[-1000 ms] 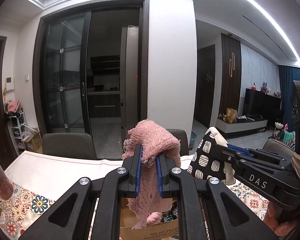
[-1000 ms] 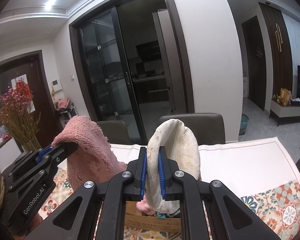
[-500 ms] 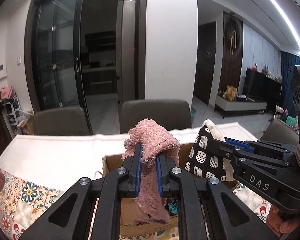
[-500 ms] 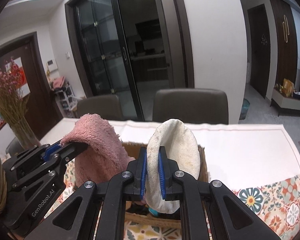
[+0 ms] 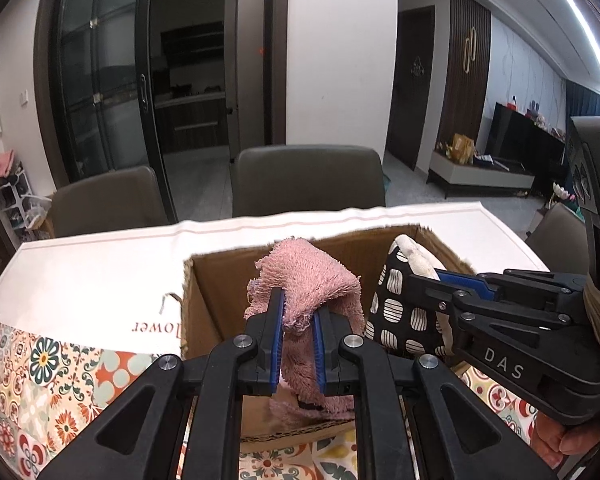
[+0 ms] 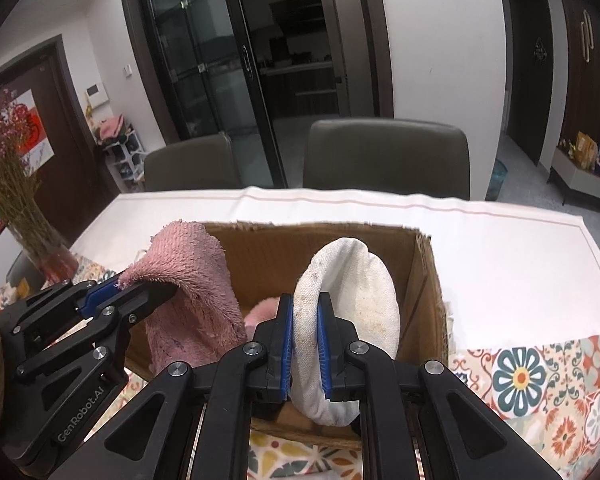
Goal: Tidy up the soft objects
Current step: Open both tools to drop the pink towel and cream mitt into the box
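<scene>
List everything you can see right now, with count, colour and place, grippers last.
Cardboard box: 1, brown, open, on the table.
Pink towel: 1, fluffy, hanging over the box.
Slipper: 1, white sole, black-and-white spotted upper, over the box.
Pink item: 1, inside the box, mostly hidden.
Tablecloth: 1, floral pattern, near edge of table.
White cloth: 1, far half of table.
Chairs: 2, grey-brown, behind the table.
Dried flowers: 1 bunch, in a vase at the left.
Left gripper: clamped on the towel.
Right gripper: clamped on the slipper.

Bright ceiling strip light point(image 5: 572, 28), sharp centre, dark fisheye-bent corners.
</scene>
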A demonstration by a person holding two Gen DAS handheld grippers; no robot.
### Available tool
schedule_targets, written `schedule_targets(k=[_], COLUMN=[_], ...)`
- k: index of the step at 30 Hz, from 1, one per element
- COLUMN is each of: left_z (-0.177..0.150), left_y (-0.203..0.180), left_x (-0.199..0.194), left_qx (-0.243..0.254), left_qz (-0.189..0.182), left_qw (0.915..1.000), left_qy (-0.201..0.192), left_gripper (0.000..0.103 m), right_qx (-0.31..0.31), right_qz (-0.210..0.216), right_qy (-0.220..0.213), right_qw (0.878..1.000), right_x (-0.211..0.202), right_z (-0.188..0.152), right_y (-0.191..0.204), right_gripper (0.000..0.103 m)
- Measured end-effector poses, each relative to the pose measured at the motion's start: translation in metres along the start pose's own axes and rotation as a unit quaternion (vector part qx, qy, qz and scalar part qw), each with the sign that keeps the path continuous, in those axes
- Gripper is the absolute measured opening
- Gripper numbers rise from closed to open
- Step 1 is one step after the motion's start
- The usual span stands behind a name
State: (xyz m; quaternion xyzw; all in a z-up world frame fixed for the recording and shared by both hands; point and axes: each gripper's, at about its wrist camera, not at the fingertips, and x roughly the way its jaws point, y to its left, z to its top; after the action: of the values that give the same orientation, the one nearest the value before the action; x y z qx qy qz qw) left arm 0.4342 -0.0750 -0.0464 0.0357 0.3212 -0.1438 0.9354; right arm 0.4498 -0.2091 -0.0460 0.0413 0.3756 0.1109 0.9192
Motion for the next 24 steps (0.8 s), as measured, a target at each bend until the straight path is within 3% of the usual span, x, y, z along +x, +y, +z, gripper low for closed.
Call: schedule_targets(k=[4, 8, 10, 24], left_z=[-0.003, -0.006, -0.006, -0.013], left_y=[-0.001, 0.000, 0.000, -0.002], left_x=[0.006, 0.008, 0.005, -0.045], left_qx=[0.004, 0.001, 0.002, 0.011], left_qz=[-0.002, -0.009, -0.007, 0.023], left_qw=[0.9998, 0.9996, 0.9997, 0.9997], left_qy=[0.017, 0.027, 0.023, -0.007], left_gripper=[0.017, 0.039, 0.039, 0.041], right_qx=[0.002, 0.011, 0.013, -0.001], right_qz=[0.000, 0.002, 0.000, -0.025], right_qy=[0.016, 0.028, 0.023, -0.026], right_qw=[1.000, 1.000, 1.000, 0.999], right_x=[0.008, 0.010, 0.006, -0.051], right_z=[-0.005, -0.005, -0.002, -0.007], right_y=[0.001, -0.003, -0.002, 0.008], right_gripper=[0.013, 0.021, 0.033, 0.034])
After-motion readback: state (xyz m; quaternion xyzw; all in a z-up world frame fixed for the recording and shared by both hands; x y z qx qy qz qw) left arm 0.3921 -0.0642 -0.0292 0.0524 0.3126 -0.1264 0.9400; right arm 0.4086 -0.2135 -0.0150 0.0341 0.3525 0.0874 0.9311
